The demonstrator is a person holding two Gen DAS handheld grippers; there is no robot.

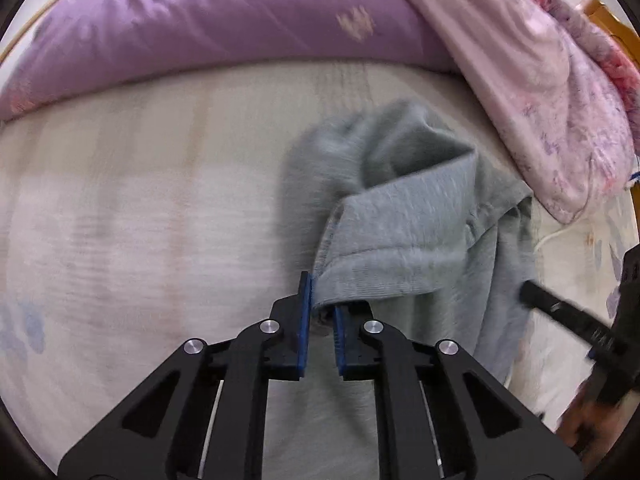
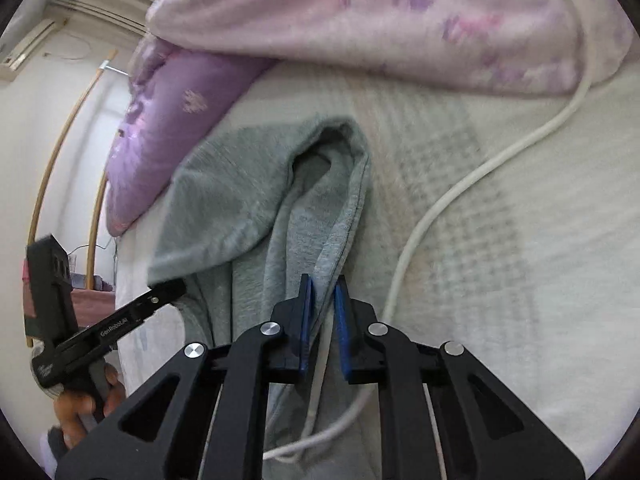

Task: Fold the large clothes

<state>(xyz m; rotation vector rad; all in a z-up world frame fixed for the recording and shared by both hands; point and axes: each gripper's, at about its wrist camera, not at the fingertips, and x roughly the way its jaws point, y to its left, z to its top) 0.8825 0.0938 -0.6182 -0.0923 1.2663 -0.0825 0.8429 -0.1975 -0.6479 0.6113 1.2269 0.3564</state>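
A grey sweatshirt-like garment [image 1: 404,216] lies bunched and partly lifted over a pale bed sheet [image 1: 140,208]. My left gripper [image 1: 320,304] is shut on a hemmed edge of the garment and holds it up. In the right wrist view the same garment [image 2: 256,200] hangs in folds, and my right gripper [image 2: 322,304] is shut on another edge of it. The right gripper shows at the right edge of the left wrist view [image 1: 576,316]. The left gripper shows at the left of the right wrist view [image 2: 120,320], held by a hand.
A purple pillow [image 1: 224,28] lies at the back of the bed. A pink floral quilt [image 1: 560,92] is heaped at the right. A white cable [image 2: 460,192] runs across the sheet under the garment. Wooden bed frame [image 1: 604,12] at far right.
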